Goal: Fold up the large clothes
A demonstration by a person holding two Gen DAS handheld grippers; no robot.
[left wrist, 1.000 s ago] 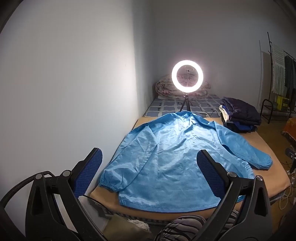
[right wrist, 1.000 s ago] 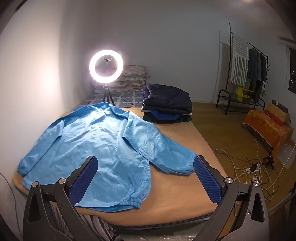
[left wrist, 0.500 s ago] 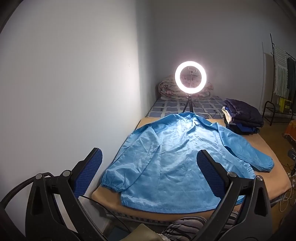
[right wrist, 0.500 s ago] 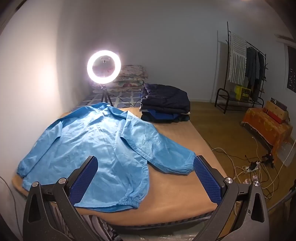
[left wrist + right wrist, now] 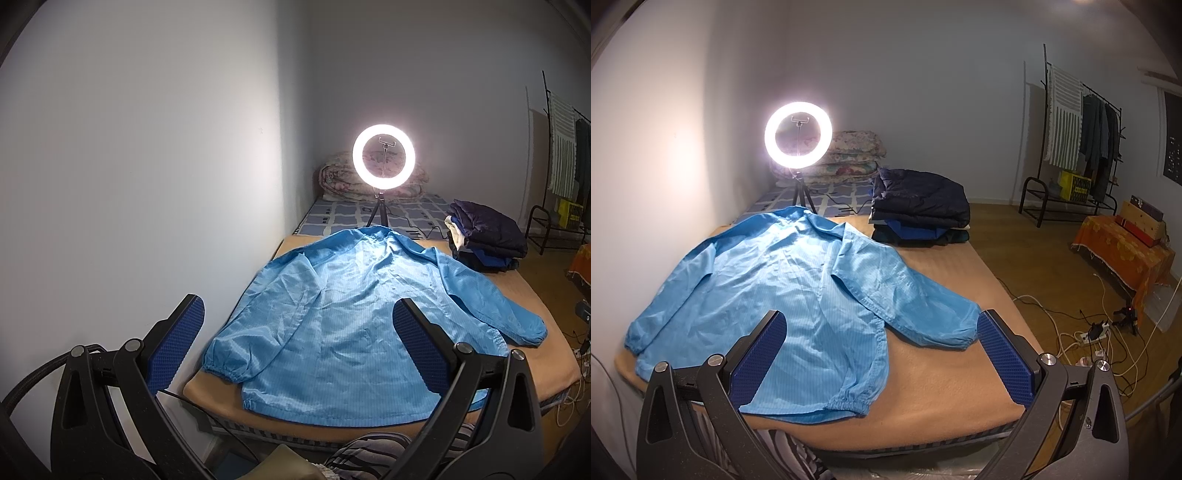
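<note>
A: Bed (image 5: 942, 387), tan blanket over the mattress, against the white wall. On it lay the large light-blue thin-woven jacket (image 5: 354, 317), spread flat, collar toward the lit ring lamp on its small tripod (image 5: 383, 157), hem at the near edge, both sleeves angled out from the body. Unfolded, by my reading.

B: And the grippers?

A: Left gripper (image 5: 297, 343) and right gripper (image 5: 881, 354) both hung above the near edge, blue-padded fingers (image 5: 1004, 360) spread wide, nothing between them, clear of the cloth.

B: How would you start it well?

A: Judgement only: take a sleeve at its elastic cuff (image 5: 955, 334), pinch a single layer, carry it across the body. The fabric looked light and slippery; a low carry would keep the back from dragging.

B: Any containers?

A: Few. A stack of dark folded garments (image 5: 919, 206) sat at the far right corner of the bed, apart from the jacket. A yellow crate (image 5: 1075, 186) sat on the black clothes rack's (image 5: 1082, 147) lower shelf; contents not discernible.
</note>
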